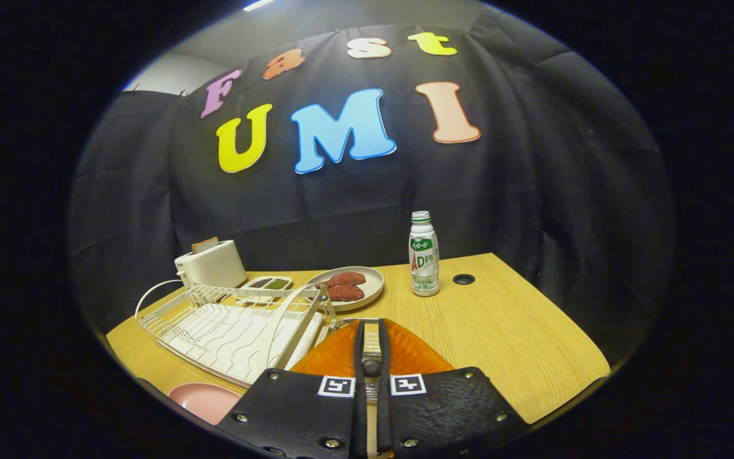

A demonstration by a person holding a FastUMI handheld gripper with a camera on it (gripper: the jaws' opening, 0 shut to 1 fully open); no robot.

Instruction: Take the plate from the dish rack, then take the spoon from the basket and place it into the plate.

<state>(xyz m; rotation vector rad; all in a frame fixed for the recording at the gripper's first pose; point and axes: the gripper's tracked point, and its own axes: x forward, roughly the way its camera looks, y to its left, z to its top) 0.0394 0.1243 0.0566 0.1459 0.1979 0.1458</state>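
My gripper [371, 328] is shut on a thin metal spoon [371, 347], which stands upright in the narrow gap between the two fingers. Right behind and under the fingers lies an orange plate [332, 357] on the wooden table, so the spoon hangs just over it. The white wire dish rack [227, 328] stands to the left of the fingers, its slots empty. The basket with its arched wire handle [300, 312] sits at the rack's right end, close to the orange plate.
A pink plate [204, 398] lies left of the fingers, in front of the rack. Beyond the rack are a white toaster [211, 264], a small two-part dish [268, 282] and a plate with meat [351, 287]. A bottle [424, 255] and a cable hole [463, 278] are further right.
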